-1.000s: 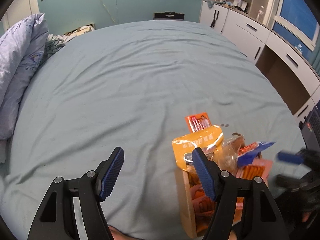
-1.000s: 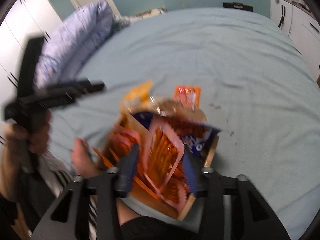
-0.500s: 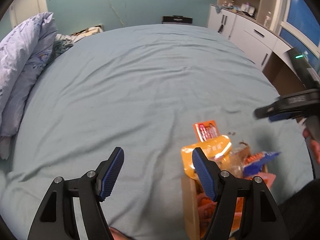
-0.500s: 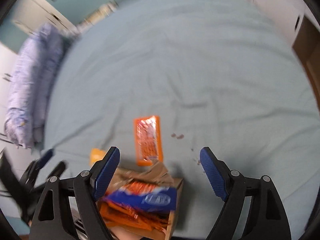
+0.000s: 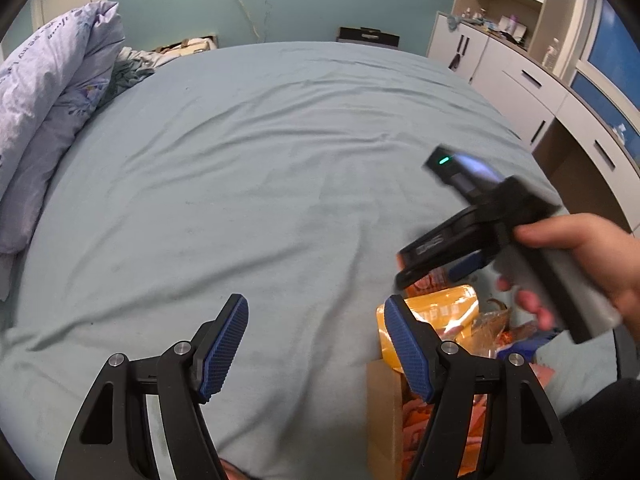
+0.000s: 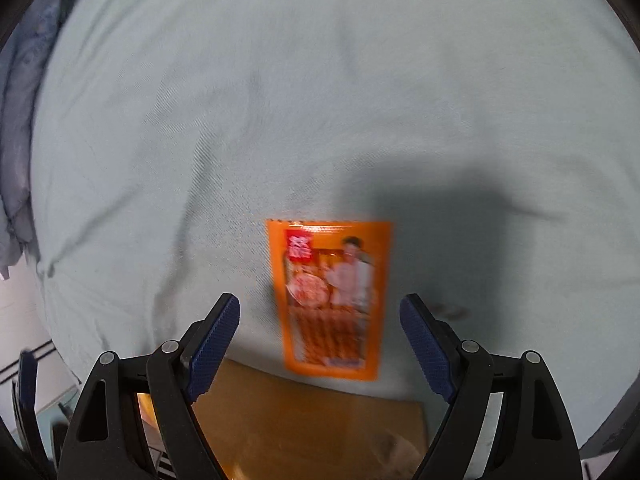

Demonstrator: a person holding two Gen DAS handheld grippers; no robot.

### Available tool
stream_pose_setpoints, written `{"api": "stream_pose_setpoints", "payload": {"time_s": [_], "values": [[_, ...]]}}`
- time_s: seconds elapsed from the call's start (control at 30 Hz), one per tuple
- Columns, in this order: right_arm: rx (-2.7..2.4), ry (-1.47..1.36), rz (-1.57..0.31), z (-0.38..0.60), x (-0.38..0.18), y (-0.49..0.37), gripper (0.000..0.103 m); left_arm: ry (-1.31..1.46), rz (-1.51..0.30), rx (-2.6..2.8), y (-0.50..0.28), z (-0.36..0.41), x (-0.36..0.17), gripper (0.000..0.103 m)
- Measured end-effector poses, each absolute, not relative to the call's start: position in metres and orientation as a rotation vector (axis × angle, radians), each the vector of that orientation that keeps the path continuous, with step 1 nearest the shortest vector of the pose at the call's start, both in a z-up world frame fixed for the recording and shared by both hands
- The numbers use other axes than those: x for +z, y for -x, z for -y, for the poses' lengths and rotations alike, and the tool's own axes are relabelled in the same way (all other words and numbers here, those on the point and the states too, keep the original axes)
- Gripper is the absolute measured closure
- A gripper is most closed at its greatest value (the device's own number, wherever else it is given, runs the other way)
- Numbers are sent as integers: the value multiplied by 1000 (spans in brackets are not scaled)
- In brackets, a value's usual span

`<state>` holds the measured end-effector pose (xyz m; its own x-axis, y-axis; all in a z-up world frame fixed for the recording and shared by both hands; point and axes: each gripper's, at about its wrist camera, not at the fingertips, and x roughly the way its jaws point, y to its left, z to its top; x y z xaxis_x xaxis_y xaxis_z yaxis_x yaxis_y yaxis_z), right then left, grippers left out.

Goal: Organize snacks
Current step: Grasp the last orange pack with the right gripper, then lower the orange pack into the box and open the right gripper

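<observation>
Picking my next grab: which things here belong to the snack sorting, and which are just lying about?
Job:
orange snack packet lying loose on the bed sheet
cardboard box of snacks
yellow snack bag in it

Lying about:
purple duvet
white cabinets

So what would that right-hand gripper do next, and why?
Probably come straight down and close on the orange snack packet. The right gripper hangs above it with jaws open, having just widened, nothing between them. The packet lies flat and alone on the bedsheet, just beyond the cardboard box where other snacks already sit.
</observation>
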<state>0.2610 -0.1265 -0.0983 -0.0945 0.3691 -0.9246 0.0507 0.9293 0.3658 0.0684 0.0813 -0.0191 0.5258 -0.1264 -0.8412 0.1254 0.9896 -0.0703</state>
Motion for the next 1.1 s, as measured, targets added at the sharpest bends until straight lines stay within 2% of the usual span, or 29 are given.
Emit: {"api": "stream_pose_setpoints", "payload": {"time_s": [0.17,0.23,0.27,0.3,0.33,0.37,0.63,0.83,0.97,1.1], "values": [[229,-192,-1708,103,-118,-272,20,31,-1014,-160,-71,-86,-20,32],[231,-158,-1710,100,-120,-271,25,48,-1018,-171,-72,-87,-20,32],[229,-134,-1709,100,-120,-271,37,51,-1020,-177,-72,-87,-20,32],[223,-113,-1703,101,-119,-270,44,48,-1019,-183,-71,-88,-20,32],[225,-124,-1693,103,-118,-269,60,43,-1012,-186,-70,-88,-18,32],[228,-146,-1678,110,-116,-268,69,38,-1004,-182,-68,-88,-17,32],[292,-370,-1390,175,-65,-235,70,4,-1010,-168,-57,-87,-20,32],[437,-492,-1163,218,-18,-141,70,-83,-1004,-169,-46,-67,-20,32],[484,-458,-1107,219,-18,-63,70,-106,-985,-180,-34,-58,-14,32],[497,-385,-1101,219,-18,-42,69,-120,-978,-168,-20,-51,-13,30]]}}
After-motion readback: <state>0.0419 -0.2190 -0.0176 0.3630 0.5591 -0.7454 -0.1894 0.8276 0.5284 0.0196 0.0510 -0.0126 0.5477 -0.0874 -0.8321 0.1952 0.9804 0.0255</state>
